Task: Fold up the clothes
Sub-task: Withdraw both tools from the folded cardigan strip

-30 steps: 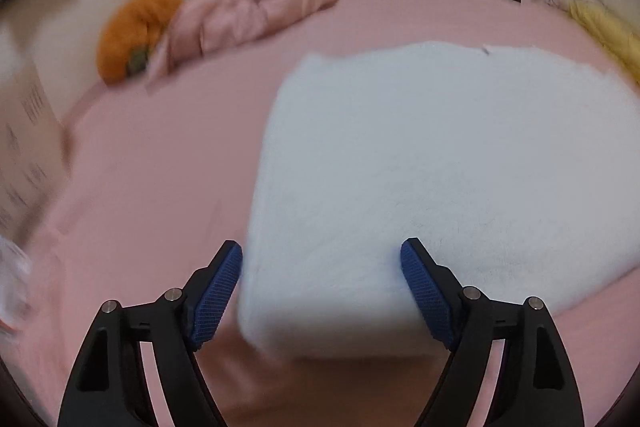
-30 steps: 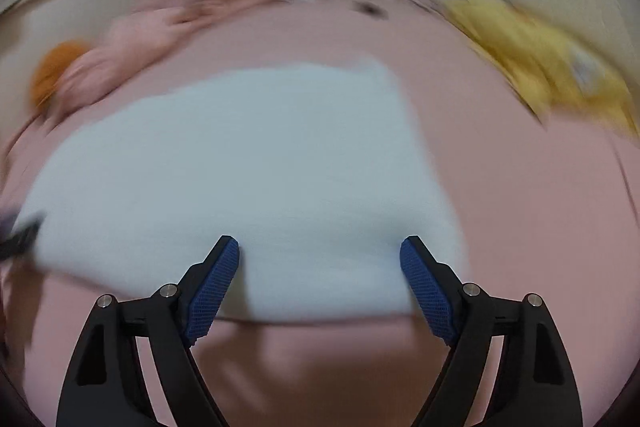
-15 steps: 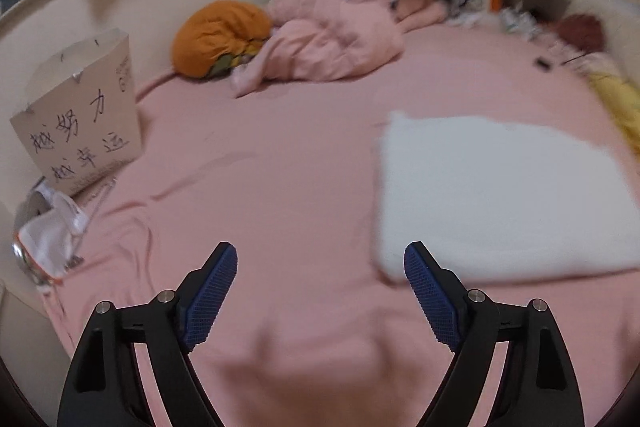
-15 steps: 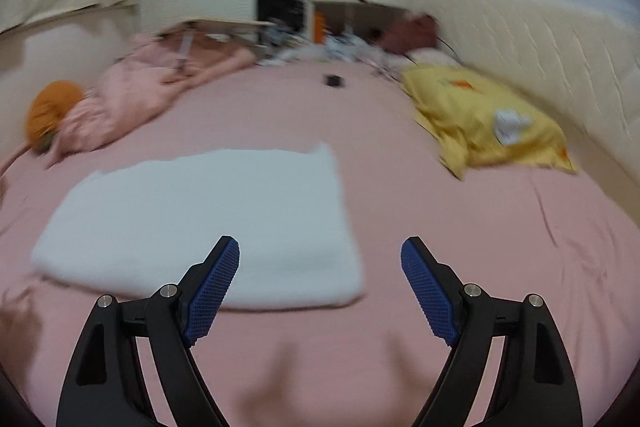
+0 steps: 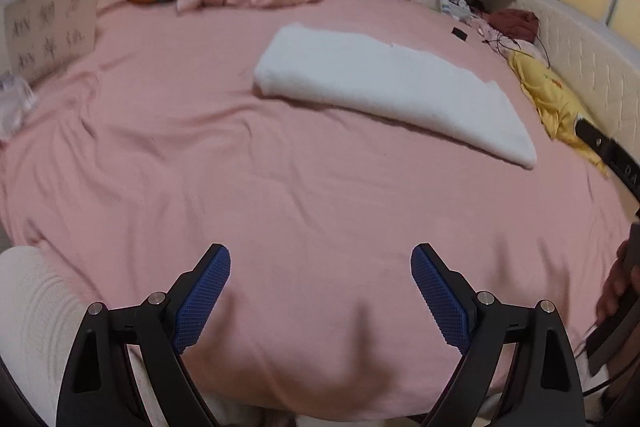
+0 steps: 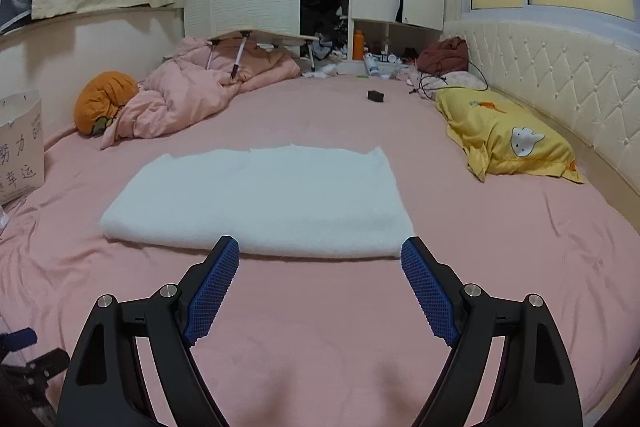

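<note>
A white fluffy garment (image 6: 260, 199) lies folded flat into a rectangle on the pink bed (image 6: 320, 327). It also shows in the left wrist view (image 5: 384, 87), far ahead and to the right. My left gripper (image 5: 320, 267) is open and empty, hovering over bare sheet near the bed's front edge. My right gripper (image 6: 320, 259) is open and empty, a short way back from the garment's near edge and touching nothing.
A crumpled pink quilt (image 6: 192, 95) and an orange pumpkin cushion (image 6: 104, 99) lie at the back left. A yellow pillow (image 6: 504, 139) lies at the right by the padded headboard (image 6: 560, 87). A paper bag (image 6: 20, 143) stands at the left edge. A small black object (image 6: 375, 95) lies far back.
Both grippers have pulled back and up from the white garment, which they were close against a second ago. It now lies folded farther away. Both stay open.
</note>
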`<state>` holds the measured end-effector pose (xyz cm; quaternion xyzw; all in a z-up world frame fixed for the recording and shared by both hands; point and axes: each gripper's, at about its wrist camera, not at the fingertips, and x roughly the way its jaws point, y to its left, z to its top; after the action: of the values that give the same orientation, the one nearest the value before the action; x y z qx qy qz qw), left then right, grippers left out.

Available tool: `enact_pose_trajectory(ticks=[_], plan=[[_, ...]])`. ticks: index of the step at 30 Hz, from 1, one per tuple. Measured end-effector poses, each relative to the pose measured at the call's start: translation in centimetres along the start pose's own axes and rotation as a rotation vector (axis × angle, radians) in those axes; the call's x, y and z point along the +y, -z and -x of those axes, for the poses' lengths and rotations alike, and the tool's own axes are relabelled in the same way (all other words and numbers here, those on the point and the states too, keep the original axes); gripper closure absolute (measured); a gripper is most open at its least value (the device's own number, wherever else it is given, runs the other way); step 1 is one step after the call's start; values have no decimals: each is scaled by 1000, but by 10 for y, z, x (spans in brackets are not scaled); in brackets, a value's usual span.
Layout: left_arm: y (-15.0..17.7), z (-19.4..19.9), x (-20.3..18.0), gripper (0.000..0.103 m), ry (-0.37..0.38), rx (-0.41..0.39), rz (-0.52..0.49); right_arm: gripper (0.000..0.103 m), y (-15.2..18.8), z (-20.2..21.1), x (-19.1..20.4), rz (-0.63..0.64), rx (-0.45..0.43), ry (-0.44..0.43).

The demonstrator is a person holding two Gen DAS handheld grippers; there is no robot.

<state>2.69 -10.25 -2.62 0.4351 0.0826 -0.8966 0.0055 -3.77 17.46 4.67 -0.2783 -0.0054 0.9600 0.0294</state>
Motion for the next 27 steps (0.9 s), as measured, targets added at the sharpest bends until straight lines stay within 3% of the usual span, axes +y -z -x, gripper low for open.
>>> enact_pose_trajectory(ticks=[9,20,27], plan=[[-9,25,-11,11,34,-38,-11,20,4,3,-9,-24,16,-25],[6,-1,-18,11,33,9,-51,20,11,-16,2,21,42,-37],[7,-3,0,11,48,-5,47,20,16,-20,12,56,46,-50]])
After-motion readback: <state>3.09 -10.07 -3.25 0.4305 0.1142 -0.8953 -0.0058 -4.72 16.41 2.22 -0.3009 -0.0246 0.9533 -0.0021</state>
